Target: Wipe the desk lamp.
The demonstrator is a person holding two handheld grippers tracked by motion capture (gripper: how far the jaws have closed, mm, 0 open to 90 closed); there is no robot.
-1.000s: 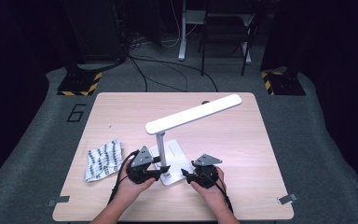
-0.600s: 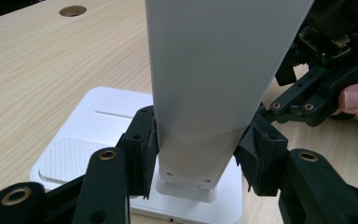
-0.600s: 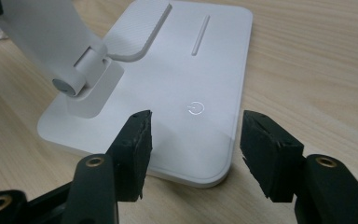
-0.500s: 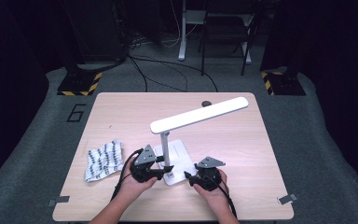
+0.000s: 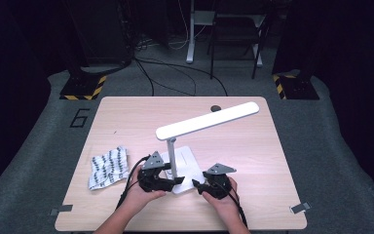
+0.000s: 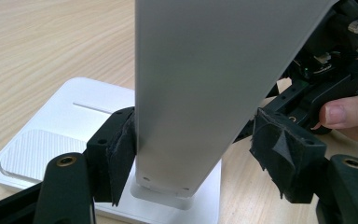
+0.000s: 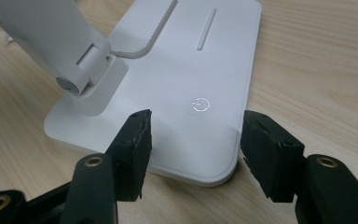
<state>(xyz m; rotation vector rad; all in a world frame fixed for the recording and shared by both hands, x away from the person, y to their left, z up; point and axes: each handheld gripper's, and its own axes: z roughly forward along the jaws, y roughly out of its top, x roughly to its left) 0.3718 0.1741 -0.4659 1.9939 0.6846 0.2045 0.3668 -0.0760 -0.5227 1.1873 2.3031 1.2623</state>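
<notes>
A white desk lamp stands at the table's front middle, its long head slanting up to the right above a thin post and a flat base. My left gripper is at the foot of the post. Its jaws have just been opening: they stand on either side of the post, the left pad against it and the right pad clear of it. My right gripper is open and straddles the base's near corner, just before the power symbol.
A crumpled black-and-white patterned cloth lies on the table to the left of the lamp. A small dark disc sits near the far edge. In the left gripper view my other hand and its gripper are close behind the post.
The lamp's head has shifted a little to the right. Both hands have stayed at the base.
</notes>
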